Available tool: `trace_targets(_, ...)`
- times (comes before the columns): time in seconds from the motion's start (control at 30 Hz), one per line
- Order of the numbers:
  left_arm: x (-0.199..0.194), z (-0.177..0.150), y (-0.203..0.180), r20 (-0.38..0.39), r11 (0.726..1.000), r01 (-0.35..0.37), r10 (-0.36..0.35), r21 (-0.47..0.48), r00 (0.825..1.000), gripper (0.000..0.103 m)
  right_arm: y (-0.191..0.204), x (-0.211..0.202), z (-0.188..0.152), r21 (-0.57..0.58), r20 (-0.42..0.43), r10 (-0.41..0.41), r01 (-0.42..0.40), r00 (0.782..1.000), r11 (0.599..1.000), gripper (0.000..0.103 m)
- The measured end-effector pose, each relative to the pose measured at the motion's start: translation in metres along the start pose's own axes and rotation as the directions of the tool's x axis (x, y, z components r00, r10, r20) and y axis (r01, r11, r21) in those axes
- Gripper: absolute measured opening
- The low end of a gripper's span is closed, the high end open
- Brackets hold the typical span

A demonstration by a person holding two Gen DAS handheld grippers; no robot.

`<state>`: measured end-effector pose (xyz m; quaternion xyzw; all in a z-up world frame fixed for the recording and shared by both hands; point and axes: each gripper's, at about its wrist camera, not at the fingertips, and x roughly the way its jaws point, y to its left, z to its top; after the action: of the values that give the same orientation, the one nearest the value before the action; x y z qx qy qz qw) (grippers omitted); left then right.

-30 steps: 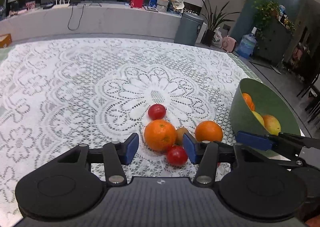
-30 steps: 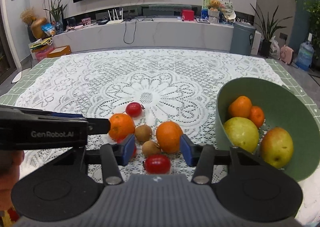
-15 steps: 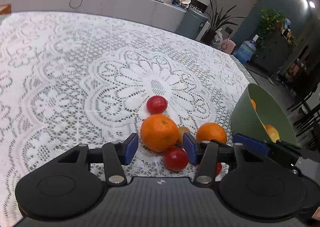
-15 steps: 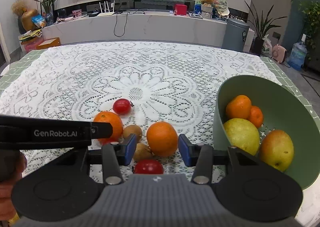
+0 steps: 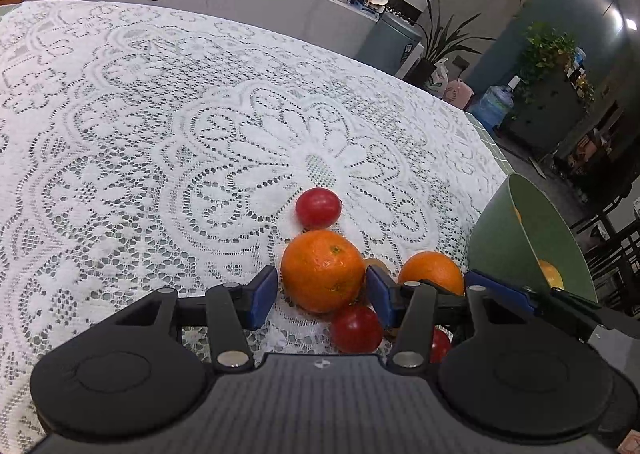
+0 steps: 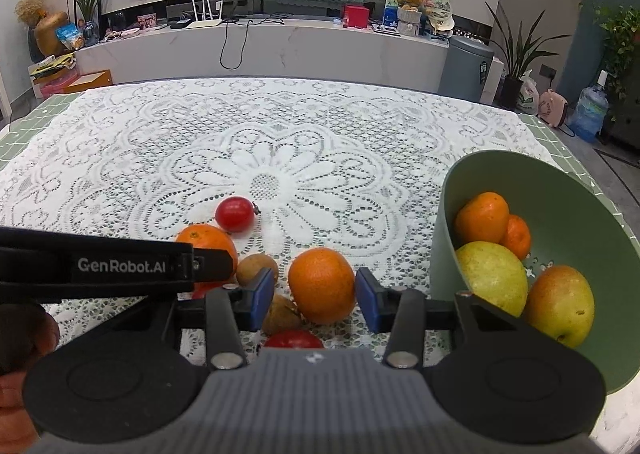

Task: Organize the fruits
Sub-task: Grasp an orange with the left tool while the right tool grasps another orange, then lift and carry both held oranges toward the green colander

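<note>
On the lace tablecloth lies a cluster of loose fruit. My left gripper [image 5: 320, 296] is open around the left orange [image 5: 322, 270], with a thin gap at the left pad. A red tomato [image 5: 318, 207] lies beyond it and another [image 5: 356, 328] sits under the jaws. My right gripper [image 6: 314, 296] has its jaws closing around the right orange [image 6: 322, 286], and a gap still shows at the left pad. Two kiwis [image 6: 256, 268] lie beside that orange. One of the left gripper's fingers [image 6: 208, 260] crosses in front of the left orange [image 6: 208, 240].
A tilted green bowl [image 6: 560, 189] at the right holds two oranges, a yellow-green pear-like fruit [image 6: 490, 278] and an apple [image 6: 560, 304]. A third tomato [image 6: 294, 340] lies under the right gripper. A hand [image 6: 16, 374] shows at lower left. Bare lace stretches beyond the fruit.
Both grippers have come lower and closer, so each orange now sits between a pair of pads. The right jaws have narrowed. The left view has rolled.
</note>
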<state>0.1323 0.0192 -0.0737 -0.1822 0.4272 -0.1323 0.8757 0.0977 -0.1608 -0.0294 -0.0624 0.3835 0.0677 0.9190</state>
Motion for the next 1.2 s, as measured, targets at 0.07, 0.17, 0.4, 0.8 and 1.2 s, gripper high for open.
trace_targets(0.07,0.002,0.001,-0.001,0.000,1.000,0.003,-0.003,0.004,1.000,0.058,0.000,0.000,0.000,-0.002,0.005,-0.001,0.001,1.000,1.000,0.041)
trace_targets(0.17,0.004,0.001,-0.002,0.005,1.000,0.003,-0.003,0.016,1.000,0.055,0.000,0.001,0.000,-0.004,0.008,-0.002,0.002,1.000,1.000,0.040)
trace_targets(0.4,0.003,0.001,-0.001,0.015,1.000,0.012,-0.013,0.015,1.000,0.051,0.001,0.001,-0.001,-0.013,0.021,-0.007,0.008,1.000,1.000,0.028)
trace_targets(0.8,-0.004,-0.002,-0.002,0.028,0.999,-0.037,0.036,0.033,0.999,0.051,0.001,-0.003,-0.001,-0.009,0.017,0.008,-0.007,1.000,1.000,0.044)
trace_targets(1.2,0.000,0.000,0.000,0.028,0.999,-0.027,0.026,0.022,0.999,0.053,-0.001,0.013,0.000,0.021,-0.025,-0.001,0.001,1.000,1.000,0.045)
